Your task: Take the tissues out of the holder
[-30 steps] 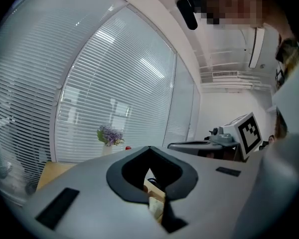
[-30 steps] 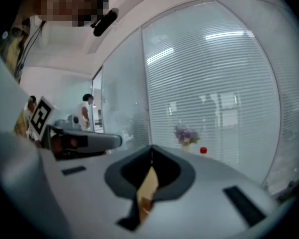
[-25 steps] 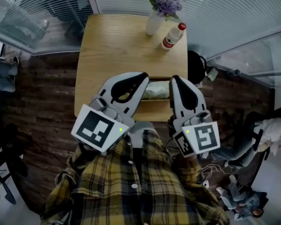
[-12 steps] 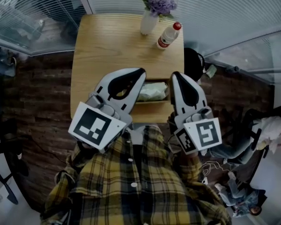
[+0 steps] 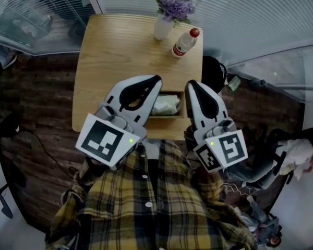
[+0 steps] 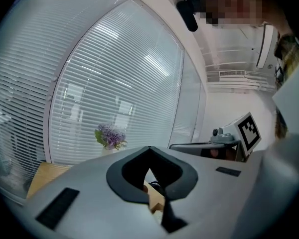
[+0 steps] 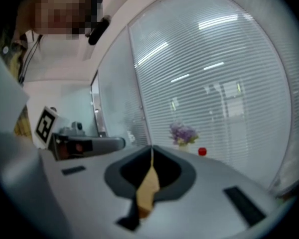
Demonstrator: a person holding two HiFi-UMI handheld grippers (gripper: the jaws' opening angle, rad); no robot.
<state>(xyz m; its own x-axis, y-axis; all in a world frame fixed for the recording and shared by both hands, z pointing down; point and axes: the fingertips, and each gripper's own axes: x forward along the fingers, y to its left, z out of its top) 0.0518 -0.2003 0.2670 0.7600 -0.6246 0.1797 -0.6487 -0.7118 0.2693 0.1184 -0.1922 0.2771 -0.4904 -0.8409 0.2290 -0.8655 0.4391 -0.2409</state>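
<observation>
Meeting at their tips, the fingers of the left gripper [image 6: 149, 149] are closed on nothing, and those of the right gripper [image 7: 152, 148] are likewise pressed together and empty. In the head view the left gripper hangs over the holder's [image 5: 167, 118] left end and the right over its right end. Whether either touches it cannot be told.

The tissues [image 5: 166, 104] lie inside the holder — a pale, soft-looking pack filling most of its well. It will probably be light and squashy, so a pinch should dent it rather than harm it. If it has a smooth wrapper, it may slip. The best hold seems to be across its narrow width near one end, once the fingers have opened. The holder may lift with it, so the other gripper could steady the rim.

The pack lies flat, broad face up. Its long axis runs along the holder's length, from one gripper toward the other.

Beyond the holder, well apart on the far side of the desk [image 5: 120, 51], stand a vase [image 5: 161, 29] of purple flowers and a bottle [image 5: 184, 42].
</observation>
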